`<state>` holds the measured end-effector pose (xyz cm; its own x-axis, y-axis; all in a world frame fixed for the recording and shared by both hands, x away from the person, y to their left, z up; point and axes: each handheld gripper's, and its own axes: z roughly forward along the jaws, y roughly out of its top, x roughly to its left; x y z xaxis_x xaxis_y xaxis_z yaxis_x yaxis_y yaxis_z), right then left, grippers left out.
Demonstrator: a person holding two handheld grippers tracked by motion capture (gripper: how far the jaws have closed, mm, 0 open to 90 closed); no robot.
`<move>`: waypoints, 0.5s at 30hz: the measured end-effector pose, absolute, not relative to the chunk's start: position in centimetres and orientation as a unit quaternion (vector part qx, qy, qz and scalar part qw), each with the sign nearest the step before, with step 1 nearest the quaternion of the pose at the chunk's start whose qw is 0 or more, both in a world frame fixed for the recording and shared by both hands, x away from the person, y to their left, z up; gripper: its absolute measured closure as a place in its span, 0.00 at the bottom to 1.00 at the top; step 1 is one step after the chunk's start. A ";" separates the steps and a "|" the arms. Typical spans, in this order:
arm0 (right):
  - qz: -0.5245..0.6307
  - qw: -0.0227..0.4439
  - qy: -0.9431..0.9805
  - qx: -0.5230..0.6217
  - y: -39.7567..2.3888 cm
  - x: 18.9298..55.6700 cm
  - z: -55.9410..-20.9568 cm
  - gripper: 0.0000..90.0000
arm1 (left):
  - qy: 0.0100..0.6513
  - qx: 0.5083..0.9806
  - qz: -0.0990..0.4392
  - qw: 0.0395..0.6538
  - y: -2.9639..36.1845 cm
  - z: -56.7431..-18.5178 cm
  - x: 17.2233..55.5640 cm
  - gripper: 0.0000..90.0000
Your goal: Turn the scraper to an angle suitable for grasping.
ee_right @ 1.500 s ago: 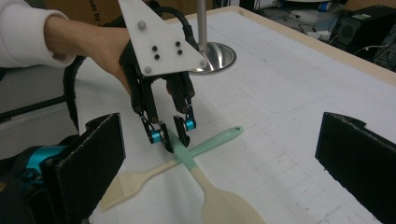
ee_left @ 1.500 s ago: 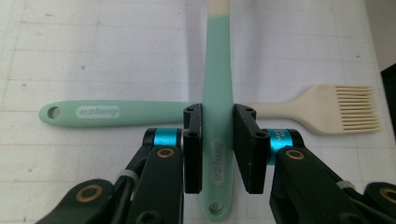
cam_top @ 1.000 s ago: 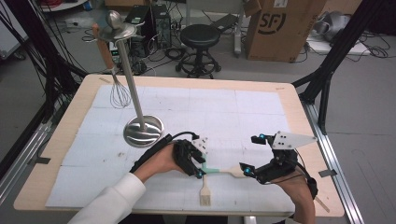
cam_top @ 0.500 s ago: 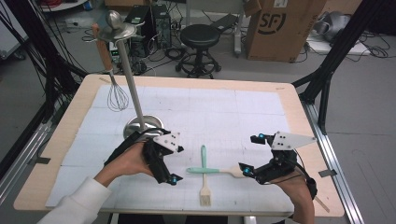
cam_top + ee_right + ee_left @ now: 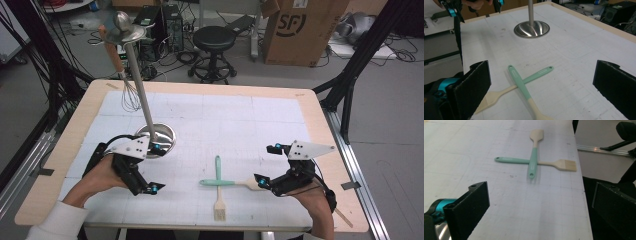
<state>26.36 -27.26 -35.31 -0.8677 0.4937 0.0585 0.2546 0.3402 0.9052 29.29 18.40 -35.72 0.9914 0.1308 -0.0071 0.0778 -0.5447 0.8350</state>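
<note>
A brush (image 5: 218, 202) and a spatula (image 5: 227, 182), both with mint-green handles, lie crossed on the white mat (image 5: 250, 130), the spatula on top. The steel stand (image 5: 156, 137) sits up and left of the cross, a whisk (image 5: 131, 95) hanging behind it. The left gripper (image 5: 152, 167) hovers left of the cross, jaws wide apart. The right gripper (image 5: 267, 165) hovers right of it, jaws apart too, near the spatula's blade.
</note>
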 end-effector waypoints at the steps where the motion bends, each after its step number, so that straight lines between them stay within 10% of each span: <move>1: 0.525 0.113 0.811 0.231 -27.3 26.4 -35.4 0.00 | 0.062 0.876 0.033 0.478 19.0 -35.7 29.2 0.02; 15: 0.521 0.112 0.811 0.241 -27.0 26.7 -36.0 0.00 | 0.119 0.839 0.062 0.527 25.9 -35.9 27.9 0.02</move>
<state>26.68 -27.03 -35.98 -0.8588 0.5078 0.0684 0.2737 0.3419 0.8990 27.91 25.86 -35.88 0.9643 0.2641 -0.0218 0.1342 -0.4159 0.8995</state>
